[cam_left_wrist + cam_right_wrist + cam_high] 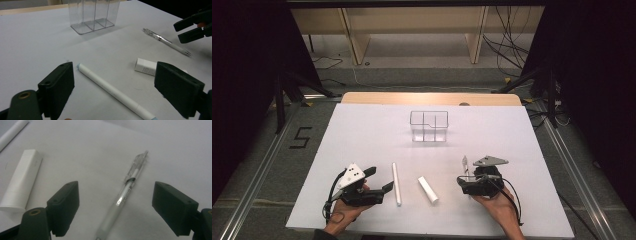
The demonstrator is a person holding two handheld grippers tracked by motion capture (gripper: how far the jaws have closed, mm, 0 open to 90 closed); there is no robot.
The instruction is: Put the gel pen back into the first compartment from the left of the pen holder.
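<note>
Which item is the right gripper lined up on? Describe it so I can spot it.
On the white table sheet, look nearest the right gripper. Between its open fingers lies a slim clear-barrelled pen. Its see-through body sets it apart from the opaque white marker and short white tube further left.

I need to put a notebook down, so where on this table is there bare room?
The white table top is bare left of the clear organizer, and also right of it toward the far right corner. The near strip is crowded: left hand-held gripper, long white pen, white tube, clear pen and right hand-held gripper.
</note>
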